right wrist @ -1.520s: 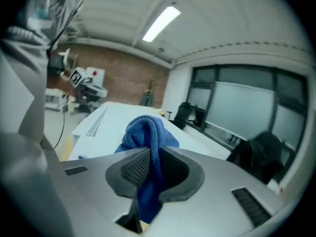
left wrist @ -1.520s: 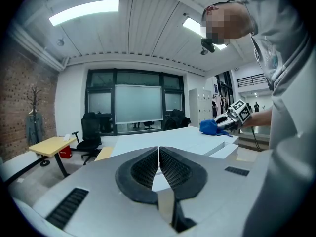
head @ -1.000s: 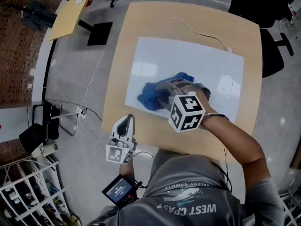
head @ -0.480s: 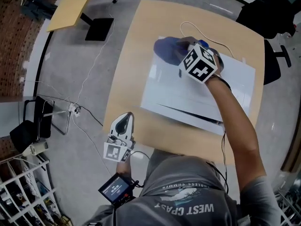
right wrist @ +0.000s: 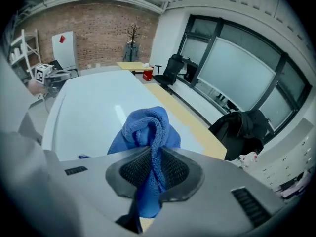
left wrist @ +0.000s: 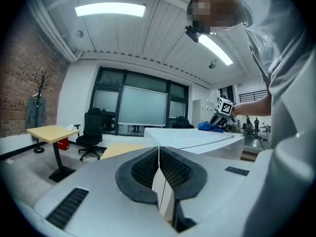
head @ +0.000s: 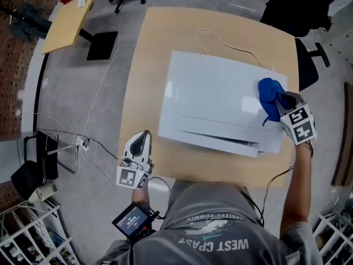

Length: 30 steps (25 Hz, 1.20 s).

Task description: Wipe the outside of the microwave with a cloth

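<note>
The white microwave (head: 220,101) stands on the wooden table (head: 146,65), seen from above. My right gripper (head: 282,105) is at its right edge, shut on the bunched blue cloth (head: 269,94), which lies on the top near the right rear corner. In the right gripper view the cloth (right wrist: 148,132) runs up between the closed pads (right wrist: 173,169) and rests on the microwave's top (right wrist: 89,112). My left gripper (head: 141,139) hangs off the table's front left, shut with nothing in it; its view shows the jaws (left wrist: 158,154) pressed together, the microwave (left wrist: 192,139) and cloth (left wrist: 207,127) beyond.
A white power cord (head: 220,40) loops on the table behind the microwave. A black office chair (head: 300,15) stands at the back right, a small yellow table (head: 66,21) at the back left. A handheld screen (head: 132,221) hangs at the person's waist. Wire shelving (head: 27,231) fills the lower left.
My right gripper swept the cloth from the middle of the microwave's top to its far left part, then across to the right edge. The left gripper barely shifted.
</note>
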Available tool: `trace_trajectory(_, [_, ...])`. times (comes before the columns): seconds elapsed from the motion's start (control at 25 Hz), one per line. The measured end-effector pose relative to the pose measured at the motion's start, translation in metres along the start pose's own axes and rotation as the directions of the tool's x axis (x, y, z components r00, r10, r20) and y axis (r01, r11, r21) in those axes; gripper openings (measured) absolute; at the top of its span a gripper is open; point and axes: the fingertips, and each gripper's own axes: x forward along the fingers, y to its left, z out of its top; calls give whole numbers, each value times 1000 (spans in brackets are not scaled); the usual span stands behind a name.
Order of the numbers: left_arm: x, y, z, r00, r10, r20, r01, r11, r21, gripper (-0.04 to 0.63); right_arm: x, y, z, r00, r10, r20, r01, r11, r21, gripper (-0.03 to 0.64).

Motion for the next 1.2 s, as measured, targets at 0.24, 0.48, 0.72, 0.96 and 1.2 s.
trace_trajectory(0.24, [55,-40,23,999,-34,-3,34,999,30,23,-35,90,12,958,269,98,-252,955,-158,66])
trace_trajectory(0.48, [70,-62,32,1000,-15,-10,16,996,84,23,-14,37,-13,949,270,165,-248,958,-141,66])
trace_trajectory(0.72, [36,-56,71,1000,16,-22,-14,996,88,23,-20,22,0,959,223,175,-190,964,-186,66])
trace_trajectory(0.96, [44,-77,89,999,26,-35,-23,995,94,23,-35,34,23,953,237,190,-186,950,-252,64])
trace_trajectory(1.2, [13,-101,51,999,17,-40,-14,997,72,23,-75,128,15,905,381,191,-279,868,-411,64])
